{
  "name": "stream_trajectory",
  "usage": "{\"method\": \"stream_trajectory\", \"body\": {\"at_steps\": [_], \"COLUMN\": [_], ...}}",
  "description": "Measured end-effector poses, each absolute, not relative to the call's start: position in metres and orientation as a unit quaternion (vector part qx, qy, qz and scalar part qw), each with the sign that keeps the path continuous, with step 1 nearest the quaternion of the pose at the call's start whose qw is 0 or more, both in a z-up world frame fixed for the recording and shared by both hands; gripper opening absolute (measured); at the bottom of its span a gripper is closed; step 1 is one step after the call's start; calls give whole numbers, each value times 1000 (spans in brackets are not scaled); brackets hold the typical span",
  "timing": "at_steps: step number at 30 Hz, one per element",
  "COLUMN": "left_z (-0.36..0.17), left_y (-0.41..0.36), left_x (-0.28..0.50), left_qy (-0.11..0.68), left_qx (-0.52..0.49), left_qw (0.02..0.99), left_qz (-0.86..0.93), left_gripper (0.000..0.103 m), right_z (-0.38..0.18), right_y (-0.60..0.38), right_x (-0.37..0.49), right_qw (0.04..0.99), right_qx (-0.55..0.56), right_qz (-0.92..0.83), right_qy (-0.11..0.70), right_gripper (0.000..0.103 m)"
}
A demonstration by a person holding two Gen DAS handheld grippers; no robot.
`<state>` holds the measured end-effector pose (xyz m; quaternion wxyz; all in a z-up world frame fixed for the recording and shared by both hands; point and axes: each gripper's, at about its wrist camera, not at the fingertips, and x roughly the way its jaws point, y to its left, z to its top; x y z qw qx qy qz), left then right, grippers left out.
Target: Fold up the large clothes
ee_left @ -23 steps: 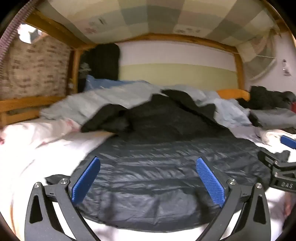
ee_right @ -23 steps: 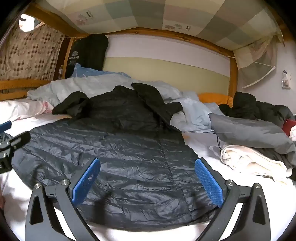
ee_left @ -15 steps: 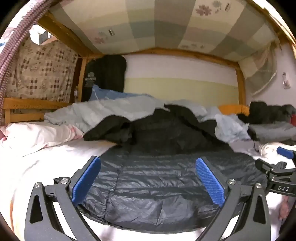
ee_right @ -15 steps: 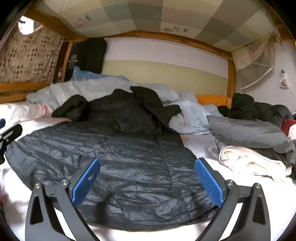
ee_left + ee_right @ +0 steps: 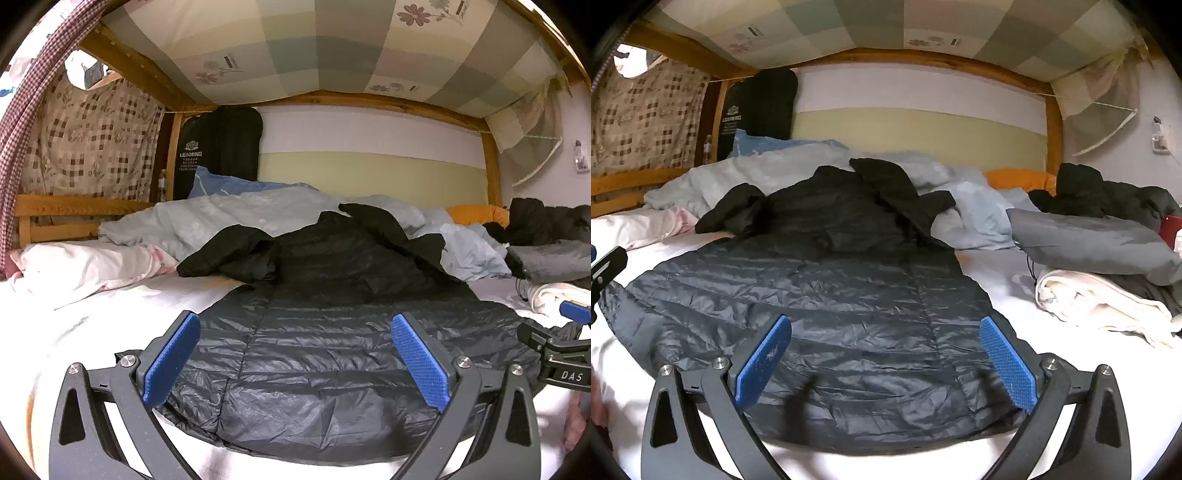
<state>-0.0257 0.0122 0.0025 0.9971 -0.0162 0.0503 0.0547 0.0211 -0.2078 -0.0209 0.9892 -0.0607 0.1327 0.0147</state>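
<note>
A long black quilted down jacket [image 5: 314, 354] lies spread flat on the white bed sheet [image 5: 92, 325], hem toward me, hood and sleeves bunched at the far end. It also shows in the right wrist view [image 5: 827, 302]. My left gripper [image 5: 295, 358] is open and empty, low over the hem's left part. My right gripper [image 5: 884, 358] is open and empty over the hem's right part. The right gripper's tip shows at the right edge of the left wrist view [image 5: 561, 350]; the left gripper's tip shows at the left edge of the right wrist view [image 5: 605, 269].
A light blue duvet [image 5: 775, 173] is piled behind the jacket. Folded grey and cream clothes [image 5: 1100, 273] and a dark garment [image 5: 1100, 192] lie at the right. A white pillow [image 5: 85, 266] lies at the left. Wooden bunk rails [image 5: 74, 214] and the upper bunk close in above.
Both grippers have dropped lower toward the bed and tilted up, so the jacket looks flatter and more of the bunk's underside shows. Both stay open.
</note>
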Motion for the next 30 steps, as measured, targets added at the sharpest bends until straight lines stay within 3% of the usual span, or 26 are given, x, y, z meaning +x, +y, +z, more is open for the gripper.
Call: {"method": "stream_trajectory", "body": {"at_steps": [30], "left_z": [1], "left_y": [-5], "left_x": [-20], "left_qy": [64], "left_qx": [20], "left_qw": [994], "left_qz": [87], "left_gripper": [103], "right_z": [-20], "right_y": [-197], "right_x": [24], "right_qw": [985], "right_qx": [-85], "right_qz": [17], "right_qy": [149], "right_gripper": [103]}}
